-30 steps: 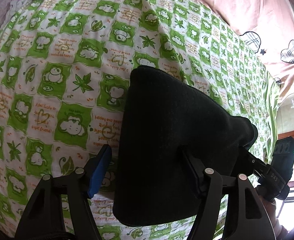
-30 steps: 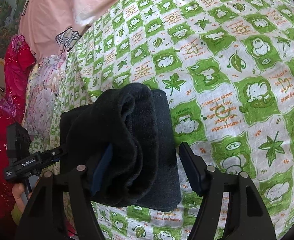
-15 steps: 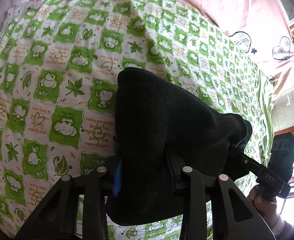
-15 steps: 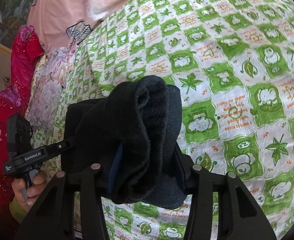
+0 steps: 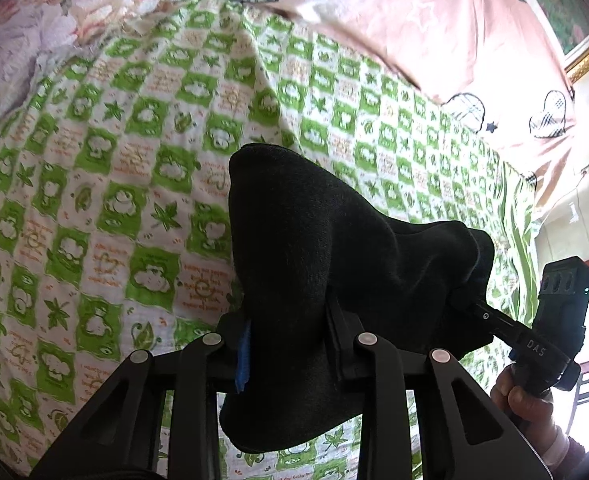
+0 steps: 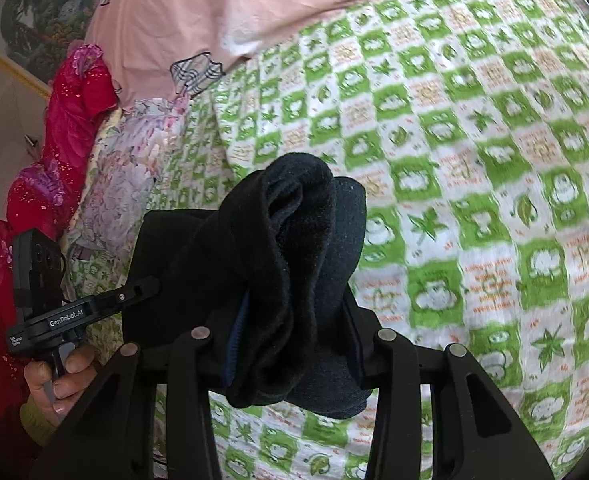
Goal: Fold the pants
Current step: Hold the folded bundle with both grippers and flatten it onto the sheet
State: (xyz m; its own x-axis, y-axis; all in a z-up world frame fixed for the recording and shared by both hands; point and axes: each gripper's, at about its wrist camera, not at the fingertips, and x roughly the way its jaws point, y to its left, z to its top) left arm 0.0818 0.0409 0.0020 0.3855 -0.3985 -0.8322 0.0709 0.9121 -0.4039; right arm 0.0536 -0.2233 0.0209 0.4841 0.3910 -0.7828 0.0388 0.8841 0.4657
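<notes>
The folded black pants (image 5: 314,248) hang as a thick bundle between my two grippers, lifted slightly off the green checked bedsheet (image 5: 134,160). My left gripper (image 5: 288,336) grips one end, its jaws still closing with the cloth pressed between the pads. My right gripper (image 6: 294,332) clamps the other end of the pants (image 6: 278,248), where the layered edges show, its jaws also still closing on the cloth. Each gripper shows in the other's view: the right gripper (image 5: 494,320) at right, the left gripper (image 6: 134,292) at left, both with tips buried in the fabric.
A pink quilt (image 5: 434,20) lies at the bed's far end. Floral bedding (image 6: 122,160) and a red garment (image 6: 74,100) sit along one side of the bed. A person's hand (image 5: 522,396) holds the right gripper's handle, and another hand (image 6: 54,376) holds the left one.
Both grippers went from wide open around the pants to clamped on them. The bundle has risen off the sheet and now sags between them.
</notes>
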